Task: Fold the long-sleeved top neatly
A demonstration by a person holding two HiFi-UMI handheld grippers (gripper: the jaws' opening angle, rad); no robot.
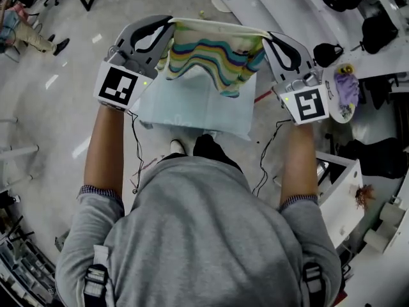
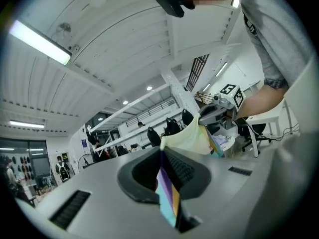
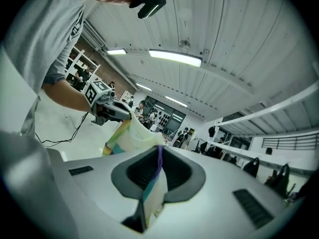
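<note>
Left gripper (image 1: 165, 32) was raised in the air, jaws pressed together on one upper corner of the long-sleeved top (image 1: 211, 56). In the left gripper view, striped cloth ran pinched between the pads.

The top hung between both grippers. Its upper edge was pulled nearly straight and the wavy-striped body sagged below, lifted clear above the pale blue table (image 1: 192, 110). Sleeves could not be made out in the bunched cloth.

Right gripper (image 1: 271, 43) was level with the left, jaws likewise clamped on the opposite corner, with cloth wedged between its pads.

Judgement: folding looked early or mid-way. No finished fold lay on the table, and how many layers hung there could not be told. Probably left to do: lay the top flat, bring the sleeves in, fold the body, square it up.
</note>
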